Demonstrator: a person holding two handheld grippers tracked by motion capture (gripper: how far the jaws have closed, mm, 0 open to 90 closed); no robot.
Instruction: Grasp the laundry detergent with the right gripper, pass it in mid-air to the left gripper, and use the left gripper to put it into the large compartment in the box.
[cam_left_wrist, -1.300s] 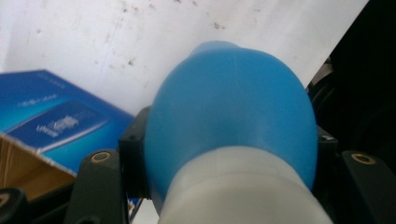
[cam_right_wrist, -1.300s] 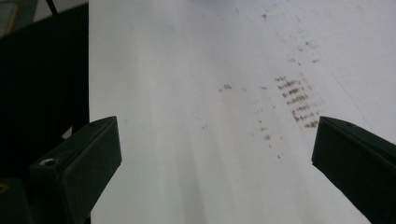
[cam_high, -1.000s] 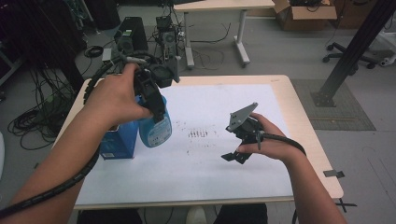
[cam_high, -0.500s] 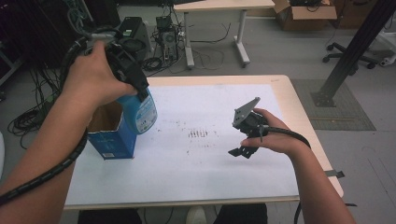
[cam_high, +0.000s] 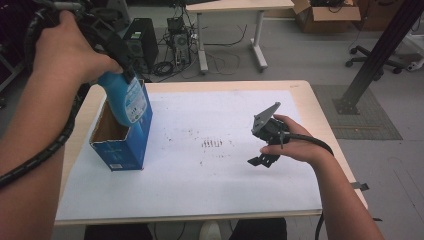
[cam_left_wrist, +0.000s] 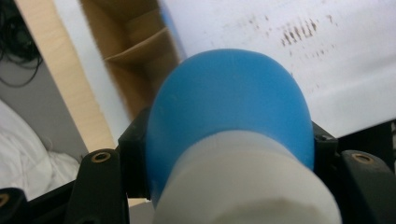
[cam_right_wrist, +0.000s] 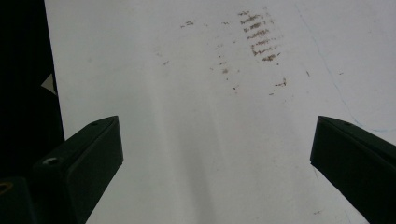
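Left gripper (cam_high: 117, 52): raised over the table's left side in the high view; jaws clamped on either side of the blue bottle, near its white top.
Blue bottle (cam_high: 127, 102): lifted, tilted, its lower end over the mouth of the blue carton. In the left gripper view (cam_left_wrist: 229, 116) the rounded blue body sits between the two black jaws, white cap end nearest the camera.
Blue carton (cam_high: 125, 147): stands upright on the white sheet near the table's left edge, top open, brown inside showing. In the left gripper view its cardboard flaps (cam_left_wrist: 140, 46) lie beyond the bottle.
Bottle-to-carton contact: cannot tell whether the bottle's base touches the rim or hangs just above it.
Right gripper (cam_high: 265, 145): low over the white sheet, right of centre, well apart from the carton; jaws spread wide with nothing between them, only bare paper between them in the right gripper view (cam_right_wrist: 215, 149).
White sheet (cam_high: 225, 200): covers most of the tabletop; a cluster of small dark marks (cam_high: 212, 143) near its middle, between carton and right gripper.
Table (cam_high: 305, 92): pale wood edge shows round the sheet.
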